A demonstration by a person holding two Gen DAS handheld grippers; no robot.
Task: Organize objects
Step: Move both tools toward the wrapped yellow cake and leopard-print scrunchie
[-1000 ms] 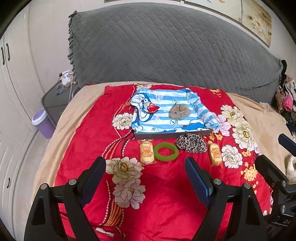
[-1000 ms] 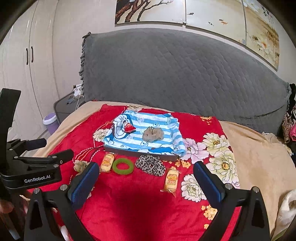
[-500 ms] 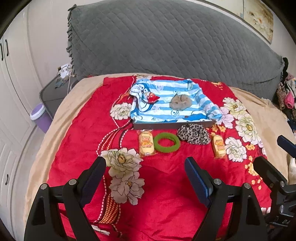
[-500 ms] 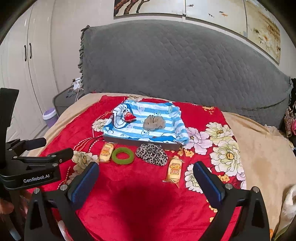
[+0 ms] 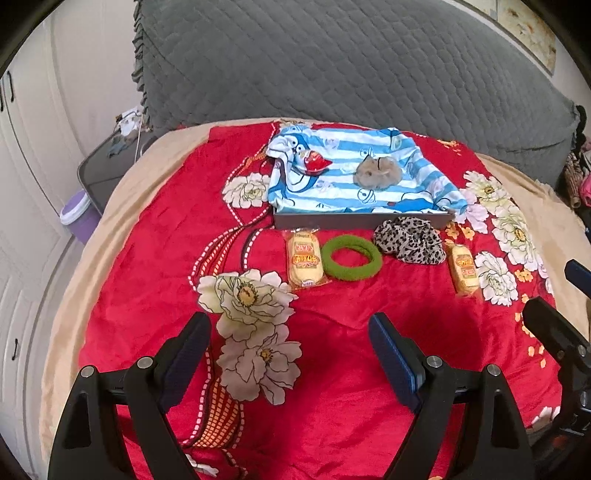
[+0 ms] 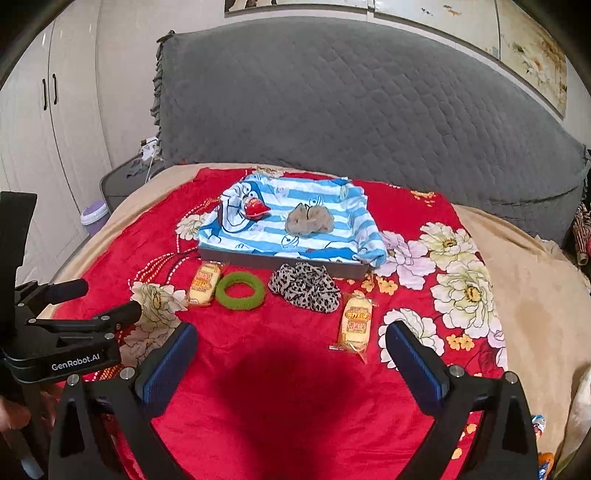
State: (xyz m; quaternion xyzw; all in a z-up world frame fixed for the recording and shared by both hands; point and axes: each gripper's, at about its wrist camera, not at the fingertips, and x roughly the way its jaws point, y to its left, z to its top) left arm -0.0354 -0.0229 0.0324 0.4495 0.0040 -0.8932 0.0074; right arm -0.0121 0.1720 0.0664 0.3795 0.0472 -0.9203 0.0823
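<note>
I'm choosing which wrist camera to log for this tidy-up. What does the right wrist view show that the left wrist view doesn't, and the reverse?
Only the right wrist view: the left claw's body with its GenRobot.AI label, and the wall paintings above the headboard.

Only the left wrist view: the whole of the two cream flowers printed on the red blanket, and a part of the right claw's body.

Both: the tray lined with striped cloth, the green ring, the leopard scrunchie, two snack packs, and the purple bin.
</note>
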